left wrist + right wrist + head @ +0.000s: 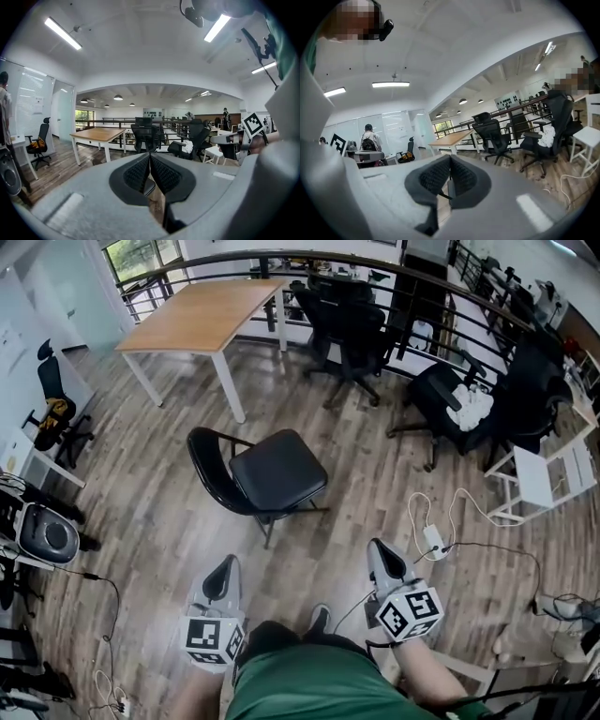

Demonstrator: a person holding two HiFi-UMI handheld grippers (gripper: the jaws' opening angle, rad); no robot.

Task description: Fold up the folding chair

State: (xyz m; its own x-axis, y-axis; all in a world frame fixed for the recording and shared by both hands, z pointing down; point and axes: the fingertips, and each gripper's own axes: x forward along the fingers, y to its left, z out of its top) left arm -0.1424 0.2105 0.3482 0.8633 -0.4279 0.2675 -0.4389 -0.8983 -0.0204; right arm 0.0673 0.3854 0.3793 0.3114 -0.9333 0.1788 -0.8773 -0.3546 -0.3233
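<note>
The folding chair (267,474) stands unfolded on the wooden floor (159,484) near the centre of the head view. Its black seat lies flat, and its curved black backrest is on the left side of the seat. The left tool (225,565) sits in the lower left of that view and the right tool (380,547) in the lower right. Both point up the frame toward the chair and are apart from it, touching nothing. In its own view, each tool has its ribbed black pads clenched together with nothing between them. The person's green shirt (319,681) fills the bottom edge between the two tools. A wooden desk (202,315) with white legs stands in the upper left, beyond the chair. Black office chairs (347,324) stand along a dark railing (375,268) across the top of the frame. To the right of the right tool, a white power strip (433,540) with looping cables lies on the floor. A white shelf (548,474) stands at the right edge.
</note>
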